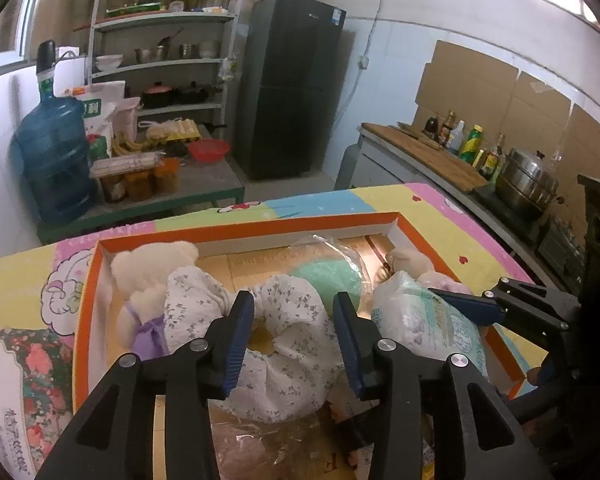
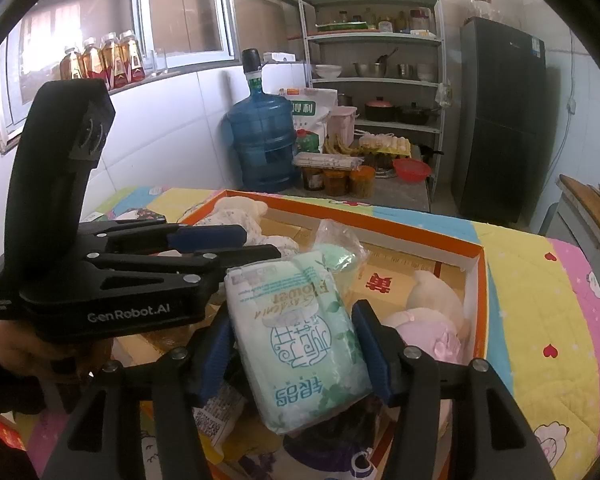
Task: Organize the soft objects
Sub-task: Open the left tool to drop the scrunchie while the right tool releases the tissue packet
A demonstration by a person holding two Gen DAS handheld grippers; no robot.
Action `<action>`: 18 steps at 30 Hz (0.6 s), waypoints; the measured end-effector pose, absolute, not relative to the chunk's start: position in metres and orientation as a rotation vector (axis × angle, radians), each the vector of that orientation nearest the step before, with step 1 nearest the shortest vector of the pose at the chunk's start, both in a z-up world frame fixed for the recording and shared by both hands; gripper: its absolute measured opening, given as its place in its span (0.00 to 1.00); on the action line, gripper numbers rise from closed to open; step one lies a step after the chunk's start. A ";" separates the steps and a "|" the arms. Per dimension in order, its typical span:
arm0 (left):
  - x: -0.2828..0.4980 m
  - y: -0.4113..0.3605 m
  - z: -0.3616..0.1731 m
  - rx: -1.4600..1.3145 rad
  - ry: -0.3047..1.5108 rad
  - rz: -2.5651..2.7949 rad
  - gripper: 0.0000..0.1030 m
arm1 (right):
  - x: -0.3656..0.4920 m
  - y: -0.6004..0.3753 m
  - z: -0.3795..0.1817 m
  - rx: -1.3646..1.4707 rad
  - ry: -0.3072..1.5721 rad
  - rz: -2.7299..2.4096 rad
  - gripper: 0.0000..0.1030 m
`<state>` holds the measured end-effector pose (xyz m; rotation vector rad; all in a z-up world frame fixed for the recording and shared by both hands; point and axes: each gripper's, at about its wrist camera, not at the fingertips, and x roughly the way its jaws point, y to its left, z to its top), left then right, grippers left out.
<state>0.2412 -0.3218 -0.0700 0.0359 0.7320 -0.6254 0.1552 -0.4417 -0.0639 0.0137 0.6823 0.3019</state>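
Black plastic with white lettering reading "GenRobot.AI" marks the body of the left hand-held gripper (image 2: 224,242) as seen from the right wrist view, with a person's hand (image 2: 32,354) gripping its handle. From its own camera, the left hand-held gripper (image 1: 294,314) stands released, its blue pads apart on either side of a white floral ring cushion (image 1: 288,336) without pressing it.

The right hand-held gripper (image 2: 294,344) is clenched on a pale green pack of tissues (image 2: 296,336), its pads against both sides of the wrapper. The pack is printed with "Flower" in gold script and large Chinese characters I cannot read with confidence.

Both soft things sit in an orange-rimmed cardboard tray (image 1: 256,230) on a counter covered by a pastel patchwork quilt (image 2: 540,300). Also in the tray lie a cream teddy bear (image 1: 148,276) with a lilac bow at the left, a mint green pad in clear wrap (image 1: 332,276) near the middle, and a pink and cream plush toy (image 2: 432,320) at the right.

Farther back stand a blue water bottle (image 2: 262,140), a sack with green Chinese print (image 2: 310,114), metal shelves (image 2: 374,40) and a dark fridge (image 2: 500,116).
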 end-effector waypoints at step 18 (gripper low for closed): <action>0.219 -0.298 -0.039 -0.001 0.644 -0.611 0.48 | 0.145 -0.442 -0.054 0.022 0.639 0.322 0.65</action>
